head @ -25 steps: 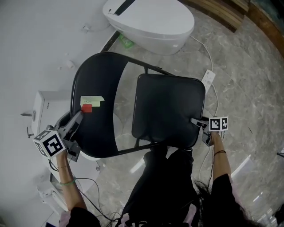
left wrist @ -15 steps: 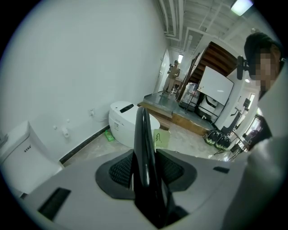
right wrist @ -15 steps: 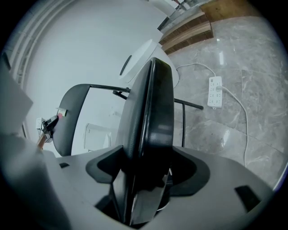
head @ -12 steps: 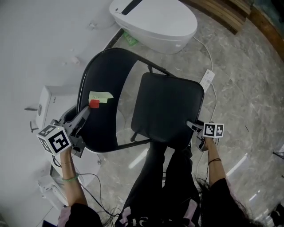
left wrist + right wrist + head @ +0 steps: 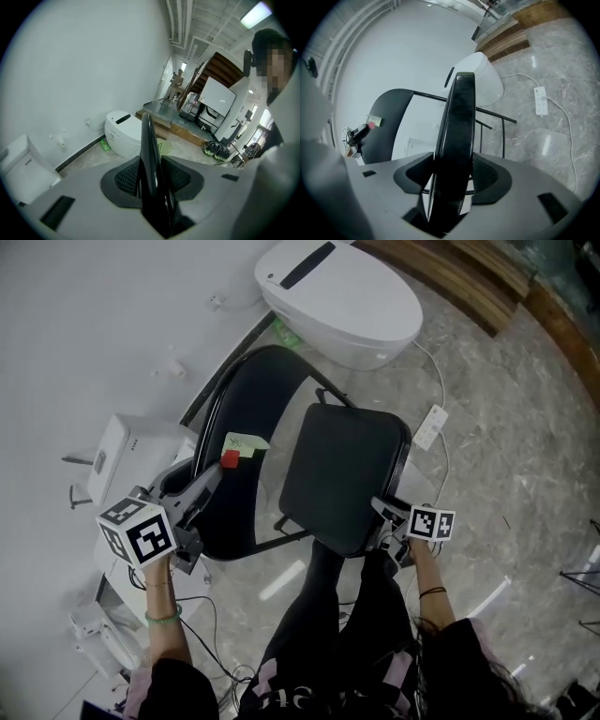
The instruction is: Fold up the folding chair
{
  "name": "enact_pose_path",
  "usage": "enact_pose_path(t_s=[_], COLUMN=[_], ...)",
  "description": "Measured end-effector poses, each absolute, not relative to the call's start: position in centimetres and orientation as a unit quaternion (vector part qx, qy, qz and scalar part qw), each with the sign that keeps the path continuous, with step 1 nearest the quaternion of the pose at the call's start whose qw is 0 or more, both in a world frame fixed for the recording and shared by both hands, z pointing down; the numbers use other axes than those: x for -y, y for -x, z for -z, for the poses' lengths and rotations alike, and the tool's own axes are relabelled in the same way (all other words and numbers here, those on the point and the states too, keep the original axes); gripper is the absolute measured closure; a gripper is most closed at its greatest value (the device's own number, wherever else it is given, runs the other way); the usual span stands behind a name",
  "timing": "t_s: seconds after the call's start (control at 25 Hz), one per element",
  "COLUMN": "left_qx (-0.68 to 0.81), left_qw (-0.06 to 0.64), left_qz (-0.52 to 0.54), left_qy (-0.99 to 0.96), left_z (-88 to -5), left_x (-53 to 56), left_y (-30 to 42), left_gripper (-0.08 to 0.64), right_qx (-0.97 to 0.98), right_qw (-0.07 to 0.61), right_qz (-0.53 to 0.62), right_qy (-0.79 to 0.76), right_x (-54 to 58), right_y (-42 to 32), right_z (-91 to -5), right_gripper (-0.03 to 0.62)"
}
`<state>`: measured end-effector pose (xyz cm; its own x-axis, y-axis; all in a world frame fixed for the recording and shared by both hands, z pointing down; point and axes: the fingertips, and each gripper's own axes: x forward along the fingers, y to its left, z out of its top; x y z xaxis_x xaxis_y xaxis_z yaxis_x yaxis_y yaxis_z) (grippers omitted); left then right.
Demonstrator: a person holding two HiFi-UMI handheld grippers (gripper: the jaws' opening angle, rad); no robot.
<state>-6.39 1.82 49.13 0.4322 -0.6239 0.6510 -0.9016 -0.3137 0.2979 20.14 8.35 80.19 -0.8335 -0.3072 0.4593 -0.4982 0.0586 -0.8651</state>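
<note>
Head view: I look steeply down on the folding chair (image 5: pixel 309 521). It stands on the marble floor (image 5: pixel 506 427), close to the white wall, and a white toilet (image 5: pixel 342 296) is behind it.
Chair state: not yet folded flat. The black seat (image 5: pixel 342 474) and the curved black backrest (image 5: pixel 258 395) stand clearly apart, with the thin frame bars visible between them.
Left gripper (image 5: pixel 211 480): it holds the lower side edge of the backrest. In the left gripper view the thin dark edge runs upright between the two pads, and both pads press on it. Its jaws have just been closing on this edge.
Right gripper (image 5: pixel 380 508): it holds the near corner of the seat, on the side away from the backrest. In the right gripper view the thick black seat rim fills the gap, with a pad against each face. Its jaws have also just been closing, with the seat between them.
Marks on backrest: a green note (image 5: pixel 246 441) and a small red tag (image 5: pixel 230 458) touch each other, just beyond the tip of the left gripper.
Surroundings: a white power strip (image 5: pixel 428 426) with its cable lies on the floor beside the seat. A white box (image 5: pixel 131 451) stands at the wall, near the left gripper.
Person: legs in dark trousers (image 5: pixel 328 634) are below the near edge of the seat.
</note>
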Motion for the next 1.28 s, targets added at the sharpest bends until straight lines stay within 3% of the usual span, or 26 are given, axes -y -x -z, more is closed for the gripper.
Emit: enact_pose_path(t_s=[0.48, 0.64, 0.8, 1.0, 1.16, 1.28], left_qx=[0.483, 0.486, 0.471, 0.458, 0.442, 0.461], left_qw=[0.326, 0.303, 0.326, 0.339, 0.353, 0.327], left_qz=[-0.225, -0.263, -0.24, -0.226, -0.201, -0.24], left_qy=[-0.781, -0.777, -0.784, -0.79, -0.8, -0.789], left_z=[-44.1, -44.0, -43.4, -43.0, -42.0, -42.5], left_x=[-1.0, -1.7, -1.2, -1.1, -1.3, -1.4], left_y=[11.4, 10.7, 11.9, 11.7, 11.4, 11.6], left_gripper=[0.431, 0.431, 0.431, 0.431, 0.431, 0.431], right_qx=[0.74, 0.733, 0.725, 0.698, 0.706, 0.707], right_qw=[0.109, 0.101, 0.095, 0.046, 0.045, 0.045], right_qz=[-0.612, -0.617, -0.62, -0.643, -0.641, -0.645], right_qy=[-0.257, -0.267, -0.284, -0.312, -0.298, -0.286], right_x=[-6.6, -6.7, -5.9, -4.9, -4.2, -4.0], right_y=[-8.2, -6.9, -4.5, -2.8, 0.2, 1.1], right_z=[-70.0, -69.3, -68.0, -67.2, -66.1, -66.0], right_gripper=[0.37, 0.37, 0.374, 0.398, 0.439, 0.446])
